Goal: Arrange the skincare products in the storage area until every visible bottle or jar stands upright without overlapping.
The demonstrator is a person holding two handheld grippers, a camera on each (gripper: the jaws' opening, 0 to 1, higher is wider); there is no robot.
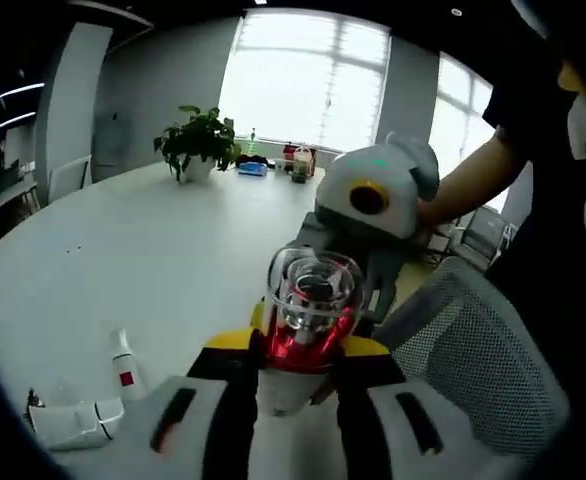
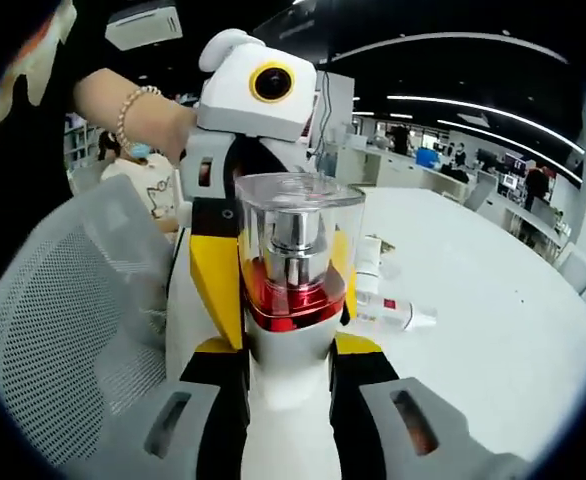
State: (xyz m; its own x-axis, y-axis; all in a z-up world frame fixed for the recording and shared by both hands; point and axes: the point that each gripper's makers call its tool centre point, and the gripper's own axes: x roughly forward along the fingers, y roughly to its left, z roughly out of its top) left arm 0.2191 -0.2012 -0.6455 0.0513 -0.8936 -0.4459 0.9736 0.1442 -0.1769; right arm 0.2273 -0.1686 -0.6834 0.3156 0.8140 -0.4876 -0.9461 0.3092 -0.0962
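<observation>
1. Yellow-and-black jaws of the left gripper and right gripper both clamp one pump bottle, held above the white table.
2. Its clear, rigid cap looks slippery and likely brittle; grip the white body instead.
3. Beyond the bottle, a white tube lies flat.

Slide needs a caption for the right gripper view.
Both grippers clamp one clear-capped red bottle above the white table.
</observation>
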